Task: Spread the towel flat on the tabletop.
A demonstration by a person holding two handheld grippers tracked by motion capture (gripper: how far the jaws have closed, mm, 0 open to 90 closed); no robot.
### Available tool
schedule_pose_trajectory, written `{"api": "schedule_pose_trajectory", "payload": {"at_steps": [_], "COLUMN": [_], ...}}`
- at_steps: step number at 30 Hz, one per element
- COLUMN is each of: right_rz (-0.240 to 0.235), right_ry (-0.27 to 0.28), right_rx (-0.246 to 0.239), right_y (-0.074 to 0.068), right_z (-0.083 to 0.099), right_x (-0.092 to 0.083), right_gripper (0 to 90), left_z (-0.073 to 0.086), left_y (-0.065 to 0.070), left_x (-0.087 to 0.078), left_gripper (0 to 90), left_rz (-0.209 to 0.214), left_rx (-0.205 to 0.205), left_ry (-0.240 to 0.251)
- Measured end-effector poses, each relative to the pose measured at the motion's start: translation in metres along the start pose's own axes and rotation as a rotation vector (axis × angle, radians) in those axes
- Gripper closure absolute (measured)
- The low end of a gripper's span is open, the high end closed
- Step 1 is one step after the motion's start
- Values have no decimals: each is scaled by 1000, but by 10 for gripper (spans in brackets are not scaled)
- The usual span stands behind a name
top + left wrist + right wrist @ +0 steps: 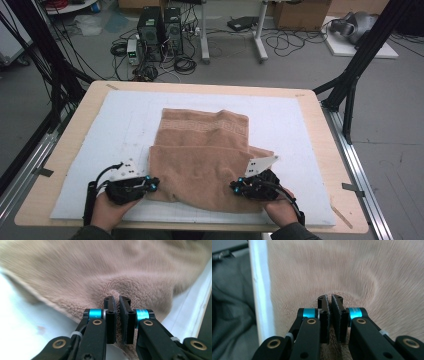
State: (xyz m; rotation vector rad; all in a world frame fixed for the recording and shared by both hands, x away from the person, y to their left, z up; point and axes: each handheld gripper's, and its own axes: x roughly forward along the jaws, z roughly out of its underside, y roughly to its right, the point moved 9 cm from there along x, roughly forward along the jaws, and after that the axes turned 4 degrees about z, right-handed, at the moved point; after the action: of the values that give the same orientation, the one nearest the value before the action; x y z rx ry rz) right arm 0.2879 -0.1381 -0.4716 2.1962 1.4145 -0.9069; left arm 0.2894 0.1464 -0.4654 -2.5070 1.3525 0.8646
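Each hand-held gripper, left (117, 302) and right (329, 301), pinches the near edge of the tan towel (205, 150).

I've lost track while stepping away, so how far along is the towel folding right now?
One fold looks done: the near part of the brown towel lies doubled over itself, its patterned band showing at the far end. In hand: the left gripper and right gripper are each shut on a near corner of the towel. Left, probably: carrying that edge over for another fold and smoothing it on the white mat.

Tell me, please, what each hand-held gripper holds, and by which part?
Both pinch the tan towel: the left hand-held gripper at its near left corner, the right hand-held gripper at its near right edge.
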Motion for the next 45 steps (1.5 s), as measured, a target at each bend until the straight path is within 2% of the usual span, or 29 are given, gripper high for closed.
{"api": "schedule_pose_trajectory", "payload": {"at_steps": [3,6,9,11,12,13,15,18,19,21,24,26,29,31,35,38,41,44,45], "right_rz": [7,51,100,117,123,133,150,158,162,148,154,162,173,178,193,192,149,79,57], "right_ry": [67,92,111,106,98,80,36,-9,-31,-41,-36,-22,4,32,54,71,87,91,78], "right_rx": [-9,-29,-4,56,72,94,130,179,190,229,220,227,195,164,116,69,39,32,23], "right_y": [4,13,35,60,68,79,96,116,122,128,129,127,122,114,100,84,65,49,43], "right_z": [-24,-40,-49,-48,-46,-44,-37,-26,-22,-16,-16,-18,-21,-24,-27,-29,-29,-27,-24], "right_x": [-16,-28,-35,-29,-25,-19,-6,12,17,28,30,25,12,0,-14,-21,-23,-16,-11], "right_gripper": [855,854,853,852,852,852,853,852,852,848,825,765,743,739,720,702,659,617,589], "left_z": [-17,-37,-55,-63,-66,-70,-71,-67,-64,-58,-57,-60,-65,-68,-62,-52,-44,-36,-34], "left_y": [-10,-18,-33,-48,-56,-62,-76,-95,-98,-101,-102,-102,-98,-92,-76,-64,-54,-46,-45], "left_x": [-15,-24,-20,-6,2,12,31,57,65,77,75,63,44,30,12,6,8,22,27], "left_gripper": [847,848,848,847,847,847,847,846,845,838,764,697,632,612,583,547,515,472,456], "left_rz": [-47,-85,-128,-124,-129,-131,-149,-153,-151,-158,-153,-158,-155,-142,-111,-84,-45,18,10], "left_rx": [8,3,8,-26,-35,-51,-64,-142,-153,-145,-160,-140,-114,-99,-76,-63,-49,-69,-60], "left_ry": [37,94,111,99,83,83,50,23,-2,-46,-41,-33,-2,29,54,44,31,-8,-21]}}
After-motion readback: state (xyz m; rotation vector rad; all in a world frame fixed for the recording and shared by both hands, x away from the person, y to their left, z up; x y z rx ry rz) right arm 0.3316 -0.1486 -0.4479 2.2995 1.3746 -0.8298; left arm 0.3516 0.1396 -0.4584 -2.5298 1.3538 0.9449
